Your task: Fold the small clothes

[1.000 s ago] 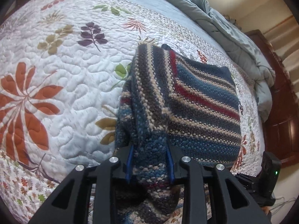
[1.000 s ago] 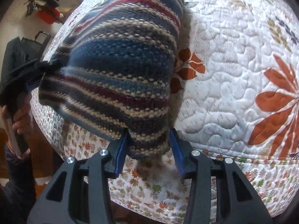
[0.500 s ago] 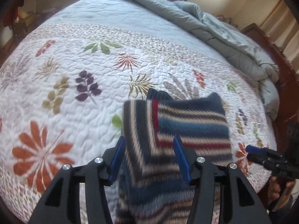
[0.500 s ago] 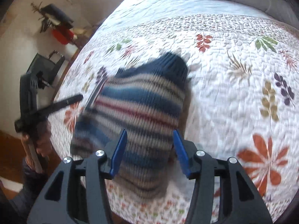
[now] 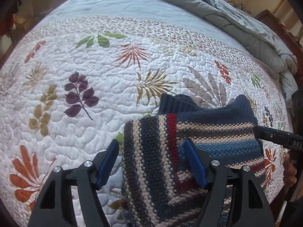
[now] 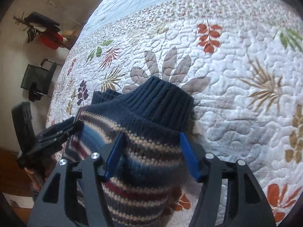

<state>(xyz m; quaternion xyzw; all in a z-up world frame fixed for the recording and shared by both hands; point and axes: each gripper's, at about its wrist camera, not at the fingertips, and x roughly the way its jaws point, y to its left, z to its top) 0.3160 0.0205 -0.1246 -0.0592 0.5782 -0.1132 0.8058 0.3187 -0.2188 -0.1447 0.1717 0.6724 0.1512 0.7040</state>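
Observation:
A small striped knit sweater [image 5: 198, 136], navy, cream, blue and red with dark ribbed cuffs, lies folded on the floral quilt [image 5: 75, 71]. My left gripper [image 5: 153, 160] is open, its blue pads either side of the sweater's near left fold, not pinching it. In the right wrist view the sweater [image 6: 144, 136] lies with its ribbed navy edge on top. My right gripper [image 6: 151, 153] is open over the sweater's right part. The right gripper also shows in the left wrist view [image 5: 276, 138], and the left gripper in the right wrist view [image 6: 56, 134], each at the sweater's side.
A grey-blue duvet [image 5: 236, 19] is bunched at the far side of the bed. A dark wooden frame [image 5: 284, 34] runs along the right. Beyond the bed's left edge, dark bags [image 6: 36, 77] and a red item [image 6: 51, 39] sit by the wall.
Both grippers have opened and let go of the sweater, which has dropped onto the quilt. Both have pulled back and tilted up, showing more of the bed.

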